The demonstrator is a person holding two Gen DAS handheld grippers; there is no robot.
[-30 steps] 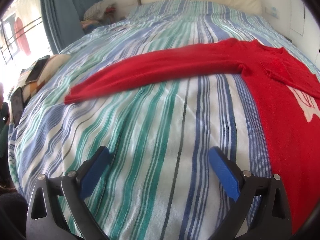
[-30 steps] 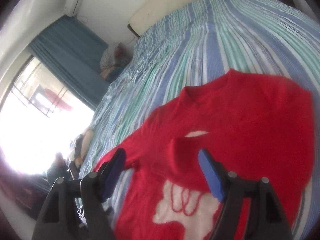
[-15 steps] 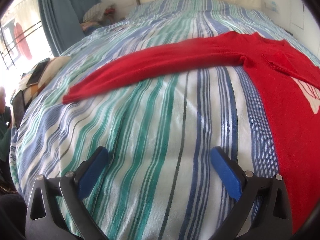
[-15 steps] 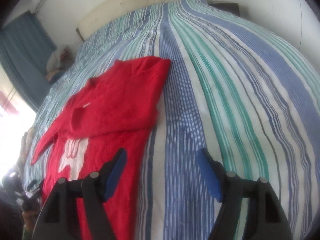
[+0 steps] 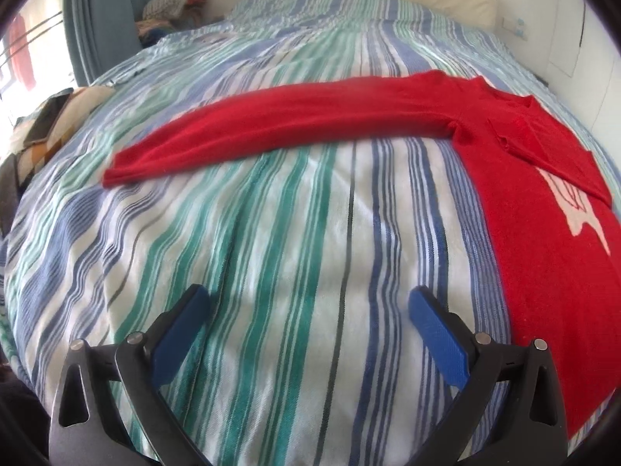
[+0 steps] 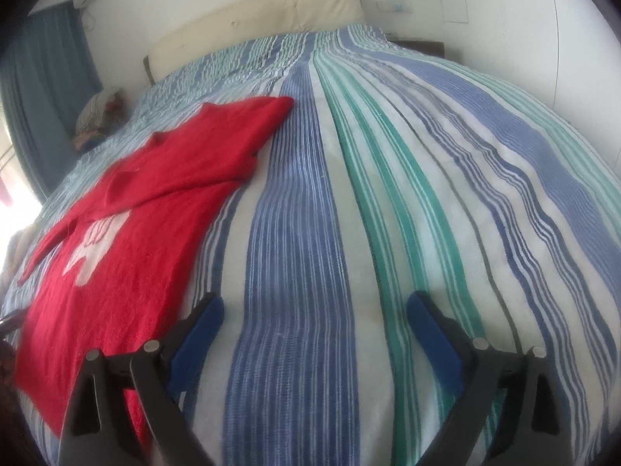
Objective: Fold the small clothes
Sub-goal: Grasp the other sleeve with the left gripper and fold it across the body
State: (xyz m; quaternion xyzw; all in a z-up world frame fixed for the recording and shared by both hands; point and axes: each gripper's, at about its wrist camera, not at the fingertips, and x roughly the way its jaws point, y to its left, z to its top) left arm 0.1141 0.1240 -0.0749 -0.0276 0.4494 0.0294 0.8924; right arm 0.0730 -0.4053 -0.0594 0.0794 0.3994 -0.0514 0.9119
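Red sweater (image 5: 551, 240) spread flat on striped bed cover (image 5: 295, 233), white motif up, one sleeve (image 5: 271, 128) stretched straight toward the cover's window-side edge, the other folded across the chest. Left gripper (image 5: 306, 306) hovering with blue pads wide apart over bare stripes, nothing between. Right gripper (image 6: 314, 310) likewise empty, jaws opening, its left finger (image 6: 198, 334) just beside the sweater's side edge
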